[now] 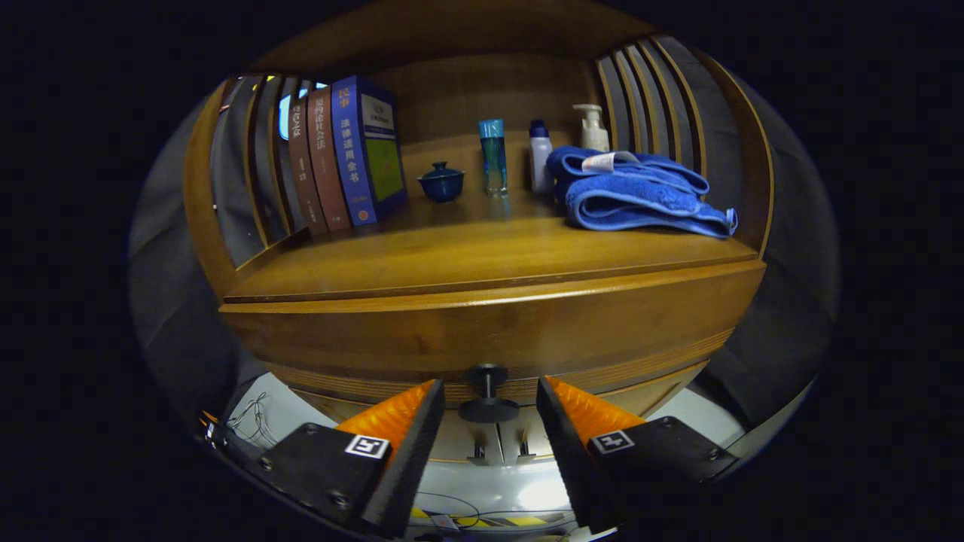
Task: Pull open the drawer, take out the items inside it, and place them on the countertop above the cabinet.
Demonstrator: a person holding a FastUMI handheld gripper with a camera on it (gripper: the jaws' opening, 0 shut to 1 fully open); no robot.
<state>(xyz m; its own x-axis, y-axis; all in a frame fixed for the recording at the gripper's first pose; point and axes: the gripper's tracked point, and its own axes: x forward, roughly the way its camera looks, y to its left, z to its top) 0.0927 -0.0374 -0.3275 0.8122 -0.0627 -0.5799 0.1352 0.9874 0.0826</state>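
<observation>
The jaws (488, 421) stand spread apart, released, with the small dark round knob (489, 409) of the wooden drawer (482, 342) sitting in the gap between them; neither finger (403, 421) touches it. The drawer front is flush with the brown wooden cabinet, so it looks closed, and whatever lies inside it is hidden.

Just above the drawer runs the polished wooden desk (482, 260), the countertop of the cabinet, set in an alcove with slatted wooden sides. At its back left a row of upright books (343, 154) leans against the slats, the nearest one a thick blue volume. Beside them, toward the middle, sits a small dark blue lidded ceramic cup (441, 182). Next comes a tall clear blue tube (493, 158), then a white bottle with a blue cap (539, 156), and behind it a white pump dispenser (593, 128). A folded blue towel (640, 194) lies at the right end, touching nothing but the desk, as far as I can see.

Below the cabinet a pale floor (286, 410) shows, with thin loose wires (252, 418) on it near the left finger.
</observation>
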